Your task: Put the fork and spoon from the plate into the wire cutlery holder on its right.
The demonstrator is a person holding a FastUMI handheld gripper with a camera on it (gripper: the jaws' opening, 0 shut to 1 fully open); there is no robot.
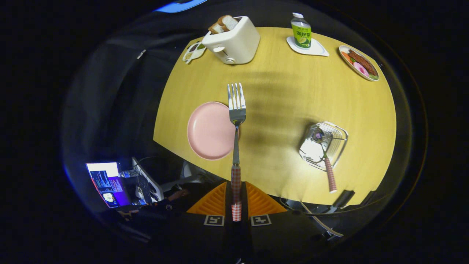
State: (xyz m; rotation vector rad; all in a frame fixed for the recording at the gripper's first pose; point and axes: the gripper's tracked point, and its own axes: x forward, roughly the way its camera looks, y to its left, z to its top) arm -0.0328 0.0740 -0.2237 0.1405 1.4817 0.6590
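The gripper is being held high above the table, its 2 fingers clamped on the handle of the fork, whose tines are pointing forward over the edge of the empty plate. The holder, already carrying 1 checked-handled utensil, is lying well to the right. The fork is best being carried sideways above it, tipped tines-down, then lowered before release.

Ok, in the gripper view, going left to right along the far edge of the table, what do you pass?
Small sauce dish → toaster holding bread → bottle on its coaster → plate of food. Nearer, the gripper is shut on the fork.
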